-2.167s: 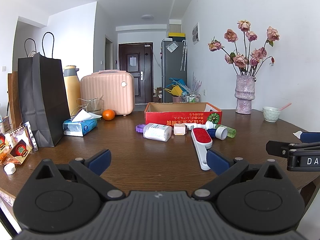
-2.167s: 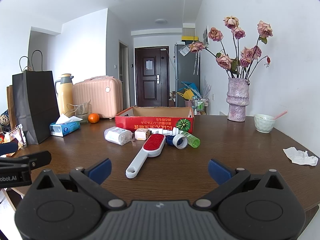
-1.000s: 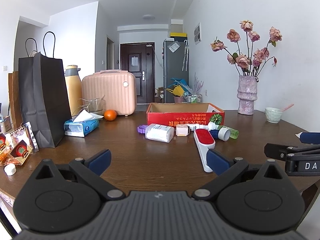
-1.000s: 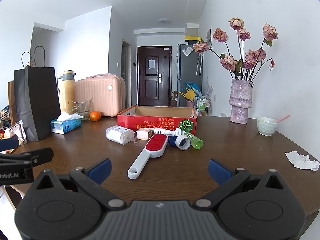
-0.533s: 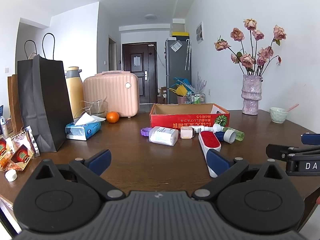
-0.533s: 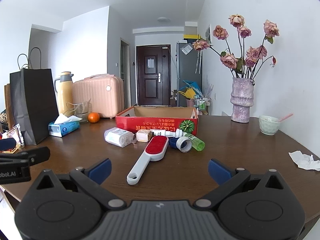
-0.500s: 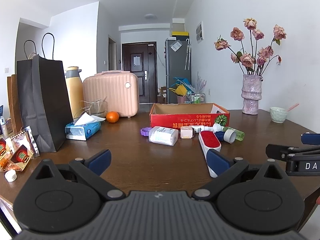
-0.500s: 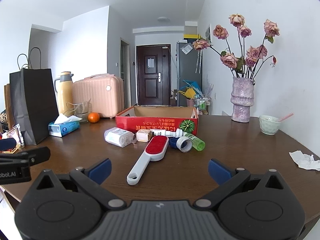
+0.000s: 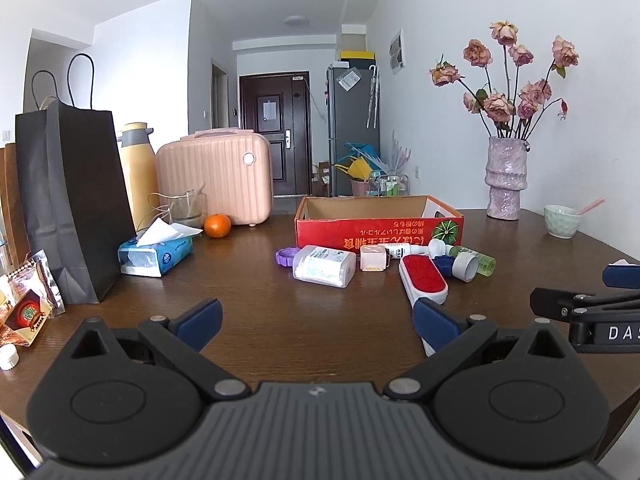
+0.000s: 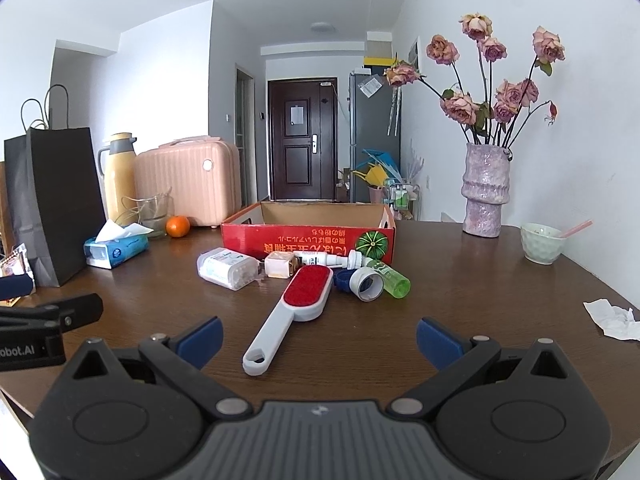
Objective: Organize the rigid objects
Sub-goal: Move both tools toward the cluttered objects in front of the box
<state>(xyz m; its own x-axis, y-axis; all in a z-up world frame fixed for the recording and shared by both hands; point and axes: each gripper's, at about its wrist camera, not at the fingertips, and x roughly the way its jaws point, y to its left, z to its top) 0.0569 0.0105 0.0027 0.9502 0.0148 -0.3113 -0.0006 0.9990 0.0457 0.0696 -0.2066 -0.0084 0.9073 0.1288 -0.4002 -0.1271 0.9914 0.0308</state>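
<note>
Nothing sits in the box (image 10: 308, 236) as far as you can see; its floor is hidden behind the near wall, so the sorting looks barely begun. Your right gripper (image 10: 318, 336) and left gripper (image 9: 316, 318) both hover over the desk's (image 10: 460, 300) near edge with fingers wide and empty.

Everything rigid lies in a loose row just before the box, toward the desk's middle: a clear swab case (image 10: 227, 268), a small pink case (image 10: 280, 265), a white tube (image 10: 320, 258), a blue cap (image 10: 343, 280), a white cap (image 10: 366, 283), a green bottle (image 10: 390, 279), and a purple lid (image 9: 286, 257) at the left end. The brush (image 10: 294, 308) lies nearest you, red pad toward the box, grey handle angled toward the near edge and clear of the others, which makes it the easiest first pick.
</note>
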